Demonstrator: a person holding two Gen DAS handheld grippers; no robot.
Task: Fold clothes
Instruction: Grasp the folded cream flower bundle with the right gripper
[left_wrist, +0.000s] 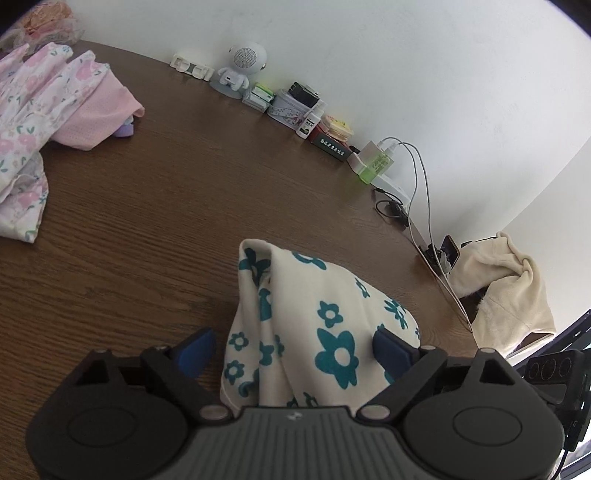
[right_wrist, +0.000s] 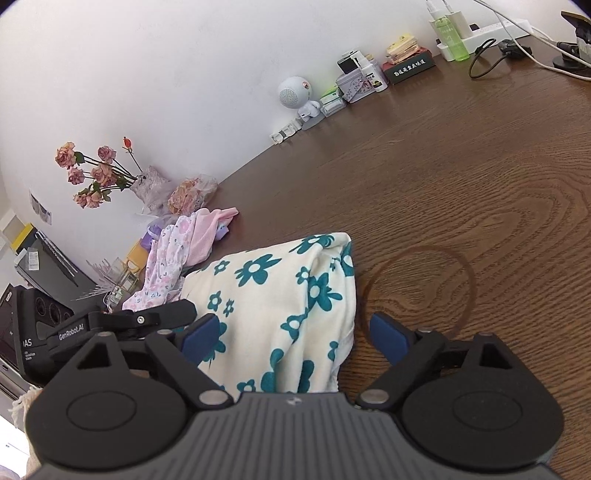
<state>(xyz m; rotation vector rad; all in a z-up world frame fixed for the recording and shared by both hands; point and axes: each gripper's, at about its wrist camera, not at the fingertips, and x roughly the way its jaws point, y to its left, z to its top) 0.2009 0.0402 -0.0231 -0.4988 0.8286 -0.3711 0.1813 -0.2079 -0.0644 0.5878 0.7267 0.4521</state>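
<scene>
A cream garment with teal flowers (left_wrist: 321, 314) lies bunched on the brown wooden table (left_wrist: 147, 221). In the left wrist view my left gripper (left_wrist: 295, 350) stands open around it. Its left blue pad (left_wrist: 199, 350) is apart from the cloth, and its right pad is at the cloth's edge. The right wrist view shows the same garment (right_wrist: 280, 302) between the wide jaws of my right gripper (right_wrist: 295, 338). There the left pad (right_wrist: 201, 336) overlaps the fabric and the right pad stands clear over bare wood. Neither gripper pinches the cloth.
A pile of pink floral clothes (left_wrist: 44, 110) lies at the far left. A white speaker figure (left_wrist: 243, 62), small boxes, a green bottle (left_wrist: 376, 162) and charger cables line the wall. A cream fleece (left_wrist: 509, 288) hangs beyond the table's right edge. Dried roses (right_wrist: 96, 170) stand by the pile.
</scene>
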